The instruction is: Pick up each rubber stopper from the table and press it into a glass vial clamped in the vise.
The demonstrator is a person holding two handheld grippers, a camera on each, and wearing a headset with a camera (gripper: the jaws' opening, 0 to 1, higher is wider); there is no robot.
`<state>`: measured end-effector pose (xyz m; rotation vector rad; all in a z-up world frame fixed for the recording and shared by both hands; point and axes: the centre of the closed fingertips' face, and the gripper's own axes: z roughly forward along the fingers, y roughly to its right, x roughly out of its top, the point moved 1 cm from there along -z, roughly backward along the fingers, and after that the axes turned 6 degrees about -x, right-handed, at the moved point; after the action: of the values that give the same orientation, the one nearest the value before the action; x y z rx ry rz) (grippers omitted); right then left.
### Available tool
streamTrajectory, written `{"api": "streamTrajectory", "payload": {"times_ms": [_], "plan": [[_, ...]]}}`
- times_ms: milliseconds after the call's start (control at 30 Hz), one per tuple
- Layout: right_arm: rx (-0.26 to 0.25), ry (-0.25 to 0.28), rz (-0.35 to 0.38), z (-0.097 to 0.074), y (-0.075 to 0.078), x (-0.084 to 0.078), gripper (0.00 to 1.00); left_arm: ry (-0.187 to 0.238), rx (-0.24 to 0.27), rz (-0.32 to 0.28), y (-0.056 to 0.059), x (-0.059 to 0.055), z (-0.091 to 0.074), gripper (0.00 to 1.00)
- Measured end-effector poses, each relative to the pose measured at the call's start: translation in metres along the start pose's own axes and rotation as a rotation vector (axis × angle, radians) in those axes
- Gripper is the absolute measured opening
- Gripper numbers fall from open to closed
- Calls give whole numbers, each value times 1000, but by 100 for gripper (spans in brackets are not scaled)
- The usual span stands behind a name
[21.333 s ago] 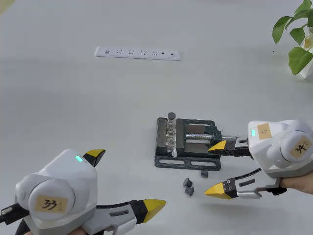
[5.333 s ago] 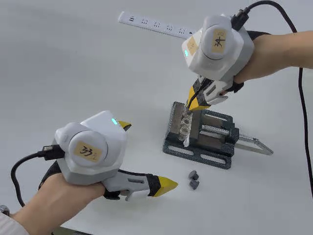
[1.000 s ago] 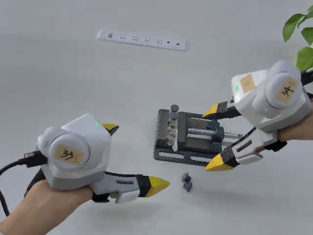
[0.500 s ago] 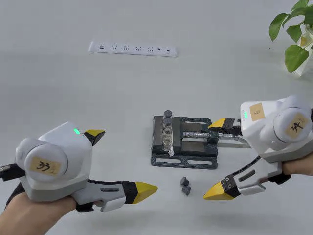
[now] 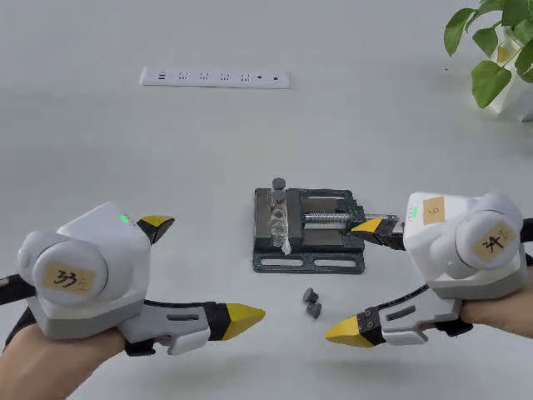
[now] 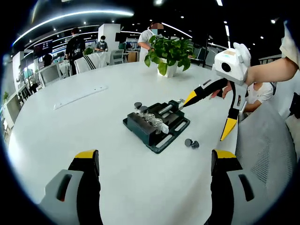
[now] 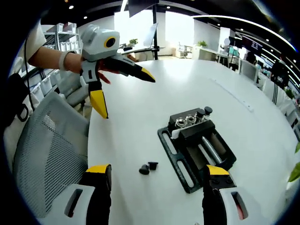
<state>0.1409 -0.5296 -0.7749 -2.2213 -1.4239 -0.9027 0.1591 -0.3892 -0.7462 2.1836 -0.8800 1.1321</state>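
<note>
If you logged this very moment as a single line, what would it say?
left gripper: open, empty | right gripper: open, empty | vise: two vials stoppered, two open | table: two loose stoppers

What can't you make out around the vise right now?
Seated stoppers: depth in the vials, too small, head view.
Loose stoppers: which end is up, too small, every view.
White scrap by the vise: blurred, unidentifiable, head view.
Plant: cut off by head view's edge.

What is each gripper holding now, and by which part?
Nothing is held. The left gripper and the right gripper are both open and empty; two rubber stoppers lie on the table.
</note>
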Motion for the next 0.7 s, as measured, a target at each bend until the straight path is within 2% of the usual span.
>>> {"api": "streamTrajectory", "payload": {"times_ms": [67,233,300,433,700], "plan": [[-9,12,25,3,-4,-1,75,0,0,-5,1,-1,-1,99],[-29,12,32,12,-14,-5,65,-7,-4,-7,5,-3,-1,99],[-12,5,44,15,-20,-8,61,-8,-5,-9,6,-5,-1,99],[-16,-7,56,19,-26,-15,46,-6,-6,-15,7,-6,-1,99],[-28,-2,88,24,-31,-25,35,-1,-3,-24,7,-8,-1,99]]}}
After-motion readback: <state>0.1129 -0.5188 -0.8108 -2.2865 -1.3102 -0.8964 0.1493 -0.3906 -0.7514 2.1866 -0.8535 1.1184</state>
